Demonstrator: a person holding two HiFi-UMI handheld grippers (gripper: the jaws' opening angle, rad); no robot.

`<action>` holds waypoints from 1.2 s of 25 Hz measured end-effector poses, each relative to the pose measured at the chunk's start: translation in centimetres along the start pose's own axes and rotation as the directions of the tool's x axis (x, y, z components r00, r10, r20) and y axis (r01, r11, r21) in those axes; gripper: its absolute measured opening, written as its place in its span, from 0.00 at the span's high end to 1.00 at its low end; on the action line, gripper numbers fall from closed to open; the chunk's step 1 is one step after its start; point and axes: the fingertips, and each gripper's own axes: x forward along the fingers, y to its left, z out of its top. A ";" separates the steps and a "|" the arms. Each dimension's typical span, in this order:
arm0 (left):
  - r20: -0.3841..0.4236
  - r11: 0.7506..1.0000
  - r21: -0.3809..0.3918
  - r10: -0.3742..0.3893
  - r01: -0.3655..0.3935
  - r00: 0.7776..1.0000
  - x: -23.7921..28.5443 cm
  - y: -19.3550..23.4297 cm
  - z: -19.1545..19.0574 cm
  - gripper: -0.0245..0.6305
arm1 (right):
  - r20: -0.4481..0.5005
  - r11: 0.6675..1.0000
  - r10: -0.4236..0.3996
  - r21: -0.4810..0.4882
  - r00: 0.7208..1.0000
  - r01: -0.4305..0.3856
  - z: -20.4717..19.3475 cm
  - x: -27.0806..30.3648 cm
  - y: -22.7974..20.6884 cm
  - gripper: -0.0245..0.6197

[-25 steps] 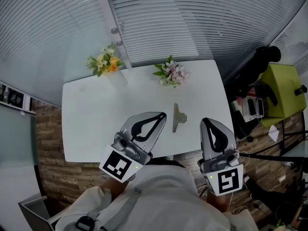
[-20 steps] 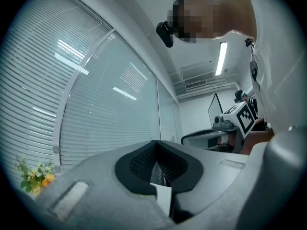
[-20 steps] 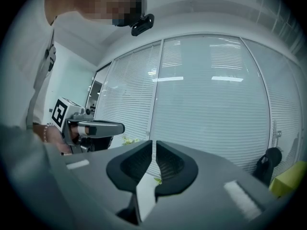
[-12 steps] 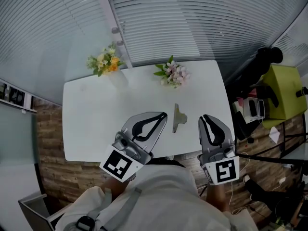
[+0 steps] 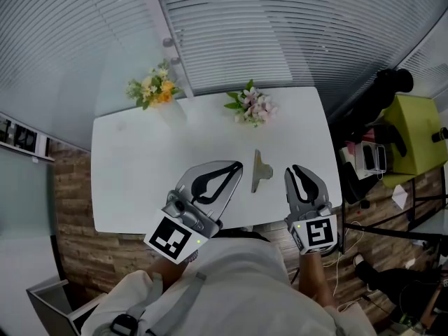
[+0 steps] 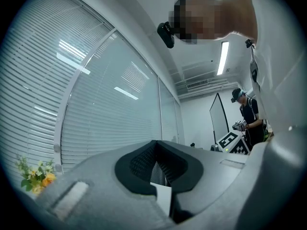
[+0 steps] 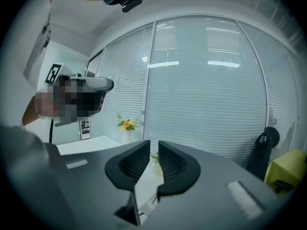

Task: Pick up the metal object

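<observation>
The metal object (image 5: 260, 171), a flat grey piece with a wider foot, lies on the white table (image 5: 140, 166) near its front edge. It sits between my two grippers and touches neither. My left gripper (image 5: 236, 166) hovers just left of it, jaws closed tip to tip and empty; the left gripper view shows those tips (image 6: 155, 145) meeting. My right gripper (image 5: 295, 170) is low at the table's front right corner, right of the object. Its jaws have just been opening, and a narrow gap shows between the fingertips (image 7: 153, 147) with nothing in it. Neither gripper view shows the object.
A vase of yellow flowers (image 5: 153, 89) stands at the table's back left and pink flowers (image 5: 250, 108) at the back middle. Window blinds (image 5: 280, 26) lie behind. A green chair (image 5: 413, 128) with dark clothing stands at the right. A person (image 6: 248, 114) stands far off.
My right gripper has sunk toward the table's front right corner and drifted slightly left, and its jaws have parted. The left gripper and the metal object have not moved.
</observation>
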 end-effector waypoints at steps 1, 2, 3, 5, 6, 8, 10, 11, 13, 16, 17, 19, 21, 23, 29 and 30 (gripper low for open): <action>0.000 1.000 0.000 0.001 -0.001 1.000 0.0 0.0 0.0 0.96 | -0.008 1.000 -0.003 0.004 1.000 0.003 -0.7 0.1 -0.1 0.87; 0.000 1.000 0.000 0.002 -0.002 1.000 0.0 0.0 -0.1 0.96 | -0.015 1.000 -0.006 0.008 1.000 0.007 -1.4 0.2 -0.3 0.87; 0.000 1.000 -0.001 0.003 -0.003 1.000 0.0 0.0 -0.1 0.96 | -0.022 1.000 -0.011 0.014 1.000 0.011 -2.1 0.4 -0.4 0.87; 0.002 1.000 -0.002 0.004 -0.004 1.000 0.0 0.1 0.0 0.96 | -0.038 0.999 -0.021 0.025 0.999 0.022 -3.7 0.7 -0.8 0.87; 0.003 1.000 -0.002 0.005 -0.005 1.000 0.0 0.1 0.0 0.96 | -0.049 0.999 -0.024 0.029 0.999 0.026 -4.5 0.9 -1.0 0.87; 0.003 1.000 0.000 0.004 -0.004 1.000 0.1 0.1 0.1 0.96 | -0.076 0.999 -0.027 0.036 0.997 0.029 -6.4 1.3 -1.3 0.85; 0.001 1.000 0.003 0.003 -0.003 1.000 0.0 0.1 0.1 0.96 | -0.106 0.999 -0.023 0.039 0.994 0.027 -8.3 1.6 -1.4 0.85; -0.001 1.000 0.005 0.003 -0.003 1.000 -0.1 0.1 0.0 0.96 | -0.118 0.999 -0.021 0.040 0.993 0.026 -9.2 1.8 -1.5 0.84; -0.003 1.000 0.006 0.004 -0.004 1.000 -0.1 0.1 0.0 0.96 | -0.134 0.999 -0.018 0.049 0.991 0.025 -10.8 2.1 -1.5 0.84; -0.003 1.000 0.003 0.006 -0.006 1.000 -0.2 0.2 -0.1 0.96 | -0.149 0.996 -0.008 0.083 0.989 0.020 -13.3 2.5 -1.6 0.84; -0.003 1.000 0.003 0.007 -0.007 1.000 -0.2 0.2 -0.1 0.96 | -0.155 0.995 -0.004 0.096 0.988 0.019 -14.1 2.7 -1.6 0.84; -0.004 1.000 0.003 0.006 -0.006 1.000 -0.2 0.2 -0.1 0.96 | -0.169 0.993 0.001 0.118 0.986 0.020 -15.6 2.9 -1.7 0.84; -0.005 1.000 0.004 0.008 -0.008 1.000 -0.3 0.2 -0.1 0.96 | -0.184 0.989 0.000 0.143 0.983 0.026 -17.0 3.1 -1.9 0.84; -0.005 1.000 0.003 0.012 -0.012 1.000 -0.3 0.3 -0.1 0.96 | -0.200 0.986 -0.001 0.162 0.980 0.034 -18.3 3.3 -2.1 0.84; -0.004 1.000 0.008 0.015 -0.015 1.000 -0.5 0.5 0.0 0.96 | -0.243 0.981 0.004 0.190 0.970 0.043 -21.9 3.9 -2.4 0.84; -0.004 1.000 0.008 0.017 -0.017 1.000 -0.5 0.5 0.1 0.96 | -0.248 0.978 0.008 0.204 0.969 0.044 -22.4 4.1 -2.5 0.84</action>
